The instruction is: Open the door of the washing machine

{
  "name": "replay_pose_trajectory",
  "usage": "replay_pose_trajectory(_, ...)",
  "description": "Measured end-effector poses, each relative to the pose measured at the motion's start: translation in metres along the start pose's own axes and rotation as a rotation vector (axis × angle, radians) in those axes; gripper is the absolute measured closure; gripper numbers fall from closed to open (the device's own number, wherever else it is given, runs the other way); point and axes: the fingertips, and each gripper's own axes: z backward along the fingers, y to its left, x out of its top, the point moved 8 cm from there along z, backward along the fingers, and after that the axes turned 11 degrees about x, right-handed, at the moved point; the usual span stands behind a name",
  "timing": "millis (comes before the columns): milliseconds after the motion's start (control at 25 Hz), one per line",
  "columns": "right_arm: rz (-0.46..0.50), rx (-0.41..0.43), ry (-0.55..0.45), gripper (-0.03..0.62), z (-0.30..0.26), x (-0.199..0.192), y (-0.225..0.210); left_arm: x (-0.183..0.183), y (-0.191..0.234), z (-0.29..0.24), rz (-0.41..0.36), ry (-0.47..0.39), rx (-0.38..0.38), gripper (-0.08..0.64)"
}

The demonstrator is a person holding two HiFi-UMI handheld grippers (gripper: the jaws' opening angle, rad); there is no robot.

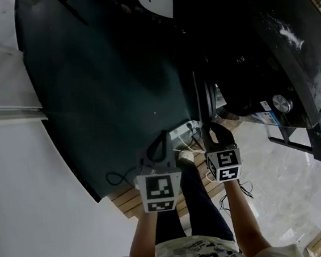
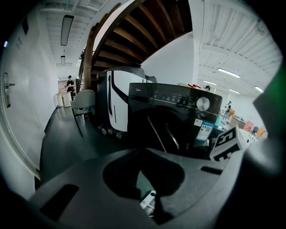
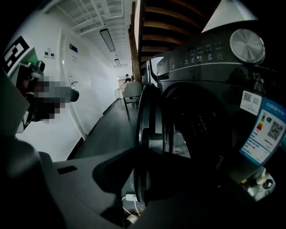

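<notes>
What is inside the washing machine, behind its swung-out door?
Behind the door, the right gripper view shows the perforated wall of the drum. The lower, deeper part of the drum is dark and partly covered by the door, so whether laundry lies there cannot be told.

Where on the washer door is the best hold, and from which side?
Probably the free rim of the door, which stands swung out, edge-on to the right gripper. Come straight at that edge with one jaw on each face: the rim is thin and stands clear of the washer.
</notes>
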Motion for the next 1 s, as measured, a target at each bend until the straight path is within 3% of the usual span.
replay_pose_trajectory(480, -0.085, 0.007, -0.018, 0.486, -0.033, 0.002, 0.059, -0.035, 0.049, 0.029, 0.073, 0.013, 0.097, 0.56)
replay_pose_trajectory(1000, -0.053, 0.096, -0.017, 0.482, -0.07, 0.018, 0.108, -0.063, 0.081, 0.033, 0.158, 0.024, 0.199, 0.56)
